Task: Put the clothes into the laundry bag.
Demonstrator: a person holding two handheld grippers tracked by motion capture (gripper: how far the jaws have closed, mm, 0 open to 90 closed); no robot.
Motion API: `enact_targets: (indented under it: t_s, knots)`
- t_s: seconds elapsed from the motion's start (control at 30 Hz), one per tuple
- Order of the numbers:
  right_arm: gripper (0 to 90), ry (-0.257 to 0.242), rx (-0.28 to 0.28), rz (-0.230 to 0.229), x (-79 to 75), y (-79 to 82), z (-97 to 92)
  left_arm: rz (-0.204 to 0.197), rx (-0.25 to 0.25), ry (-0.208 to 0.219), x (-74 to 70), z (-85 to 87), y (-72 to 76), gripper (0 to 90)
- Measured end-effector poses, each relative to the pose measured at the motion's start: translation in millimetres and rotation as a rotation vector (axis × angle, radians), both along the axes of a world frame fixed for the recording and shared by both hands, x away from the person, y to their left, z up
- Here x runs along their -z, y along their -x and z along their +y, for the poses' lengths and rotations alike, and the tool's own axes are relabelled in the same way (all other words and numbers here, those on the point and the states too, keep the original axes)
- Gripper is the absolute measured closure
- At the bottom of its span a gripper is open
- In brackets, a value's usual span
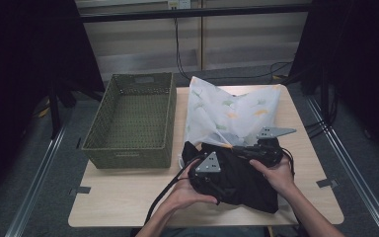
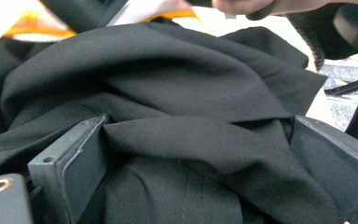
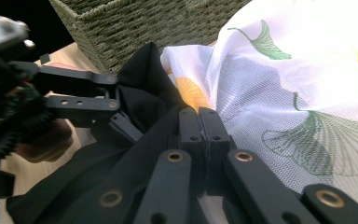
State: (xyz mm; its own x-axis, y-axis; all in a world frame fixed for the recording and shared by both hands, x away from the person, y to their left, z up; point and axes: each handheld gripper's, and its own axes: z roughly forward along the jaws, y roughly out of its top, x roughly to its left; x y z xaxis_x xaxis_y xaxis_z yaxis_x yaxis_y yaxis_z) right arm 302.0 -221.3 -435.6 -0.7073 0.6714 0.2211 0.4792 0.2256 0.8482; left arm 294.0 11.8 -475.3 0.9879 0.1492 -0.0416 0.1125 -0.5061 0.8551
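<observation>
Black cloth (image 1: 242, 182) heaped at lower centre of high view, on table (image 1: 123, 197), overlapping white mesh bag (image 1: 232, 111). Left gripper (image 2: 200, 154) spread wide, pressed down into cloth folds, nothing clamped. Right gripper (image 3: 199, 121) fully closed; pinch on mesh bag edge or cloth cannot be told. Basket (image 1: 133, 121) at upper left.

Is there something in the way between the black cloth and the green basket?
No, nothing visible blocks it. The black cloth lies on the table just right of the woven basket, whose inside is bare. The white leaf-print cloth lies behind, off that path.
</observation>
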Motion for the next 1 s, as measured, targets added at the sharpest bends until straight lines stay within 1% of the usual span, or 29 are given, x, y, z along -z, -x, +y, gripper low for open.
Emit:
enact_targets:
  t_s: [0.03, 0.1, 0.13, 0.17, 0.2, 0.27, 0.3, 0.33, 0.37, 0.43, 0.47, 0.5, 0.53, 0.57, 0.6, 0.63, 0.67, 0.7, 0.73, 0.77, 0.8, 0.83, 0.87, 0.9, 0.93, 0.97, 1.0]
  knots:
    - [90.0, 0.0, -0.001, -0.003, 0.0, -0.3, -0.2, 0.002, 0.0, 0.001, 1.5, 0.1, -1.5, 6.4]
    - [90.0, 0.003, 0.002, 0.001, 0.1, -0.6, -0.9, -0.002, -0.002, -0.021, 4.7, -0.1, -6.0, 6.5]
    - [90.0, 0.001, 0.003, 0.002, 0.2, -0.7, -0.9, 0.009, -0.001, -0.043, 7.5, 0.2, -9.6, 6.5]
    - [90.0, 0.001, 0.004, 0.004, 0.2, -0.8, -0.9, 0.026, 0.005, -0.053, 10.8, 0.4, -12.9, 6.1]
    - [90.0, 0.003, 0.004, 0.006, 0.2, -0.9, -0.7, 0.068, -0.007, -0.048, 16.3, 0.8, -17.3, 5.5]
    - [90.0, 0.005, 0.004, 0.008, 0.1, -0.9, -0.1, 0.061, -0.004, -0.051, 19.1, 0.3, -18.4, 5.3]
    - [90.0, 0.006, 0.003, 0.007, 0.1, -1.1, 0.1, 0.05, 0.001, -0.056, 19.3, -0.5, -17.9, 4.8]
    - [90.0, 0.006, 0.001, 0.009, 0.2, -1.3, 0.2, 0.037, 0.005, -0.069, 20.0, -2.8, -15.7, 3.7]
    - [90.0, 0.005, 0.001, 0.008, 0.2, -1.6, 0.2, 0.028, 0.0, -0.094, 19.9, -3.2, -14.0, 2.9]
    - [90.0, 0.004, -0.001, 0.007, -0.5, -2.1, 0.1, 0.008, -0.001, -0.109, 21.7, -4.4, -15.0, 3.6]
    - [90.0, -0.001, 0.001, 0.009, -1.4, -1.9, 0.5, -0.034, -0.027, -0.126, 21.7, -4.1, -14.8, 9.8]
    - [90.0, 0.002, 0.002, 0.005, -2.4, -1.6, 0.7, -0.062, -0.042, -0.136, 22.4, -4.0, -14.2, 17.7]
    - [90.0, 0.003, 0.001, 0.004, -3.4, -1.1, 1.2, -0.058, -0.052, -0.134, 22.9, -3.8, -13.9, 20.4]
    - [90.0, 0.004, 0.003, 0.004, -4.0, -0.8, 2.0, -0.073, -0.059, -0.133, 22.8, -2.9, -14.8, 22.7]
    - [90.0, 0.008, 0.002, 0.006, -4.6, 0.2, 3.2, -0.08, -0.082, -0.131, 22.2, -1.9, -15.2, 30.4]
    - [90.0, 0.009, -0.004, 0.003, -4.7, 0.7, 4.4, -0.074, -0.089, -0.13, 21.7, -0.9, -16.6, 36.1]
    - [90.0, 0.007, -0.008, 0.004, -5.0, 1.2, 5.4, -0.079, -0.099, -0.129, 21.0, -0.1, -17.1, 39.0]
    - [90.0, 0.009, -0.011, 0.005, -5.3, 1.4, 6.2, -0.094, -0.114, -0.129, 20.8, -0.2, -17.1, 45.8]
    - [90.0, 0.009, -0.011, 0.006, -5.6, 1.3, 6.4, -0.083, -0.129, -0.133, 20.1, -1.2, -17.5, 46.9]
    - [90.0, 0.006, -0.01, 0.007, -5.8, 1.1, 6.2, -0.069, -0.143, -0.126, 19.3, -1.9, -17.4, 48.2]
    - [90.0, 0.002, -0.01, 0.008, -6.0, 0.8, 5.8, -0.061, -0.147, -0.116, 18.8, -2.3, -17.9, 50.1]
    - [90.0, 0.001, -0.009, 0.007, -6.5, 0.7, 5.3, -0.035, -0.141, -0.097, 17.1, -1.1, -19.6, 53.6]
    - [90.0, 0.002, -0.007, 0.005, -7.4, 0.9, 5.3, -0.024, -0.151, -0.074, 15.3, 0.1, -20.5, 60.2]
    - [90.0, 0.008, -0.006, 0.0, -8.4, 1.3, 5.1, -0.022, -0.161, -0.074, 13.6, 1.4, -22.0, 68.2]
    - [90.0, 0.007, -0.006, -0.002, -9.4, 1.9, 5.1, -0.002, -0.168, -0.064, 12.6, 2.5, -24.9, 70.1]
    - [90.0, 0.002, -0.004, -0.005, -11.0, 2.7, 5.1, 0.016, -0.164, -0.053, 12.2, 2.8, -27.0, 71.0]
    - [90.0, 0.001, -0.004, -0.007, -12.5, 3.3, 5.1, 0.011, -0.169, -0.067, 10.6, 3.1, -27.6, 72.0]
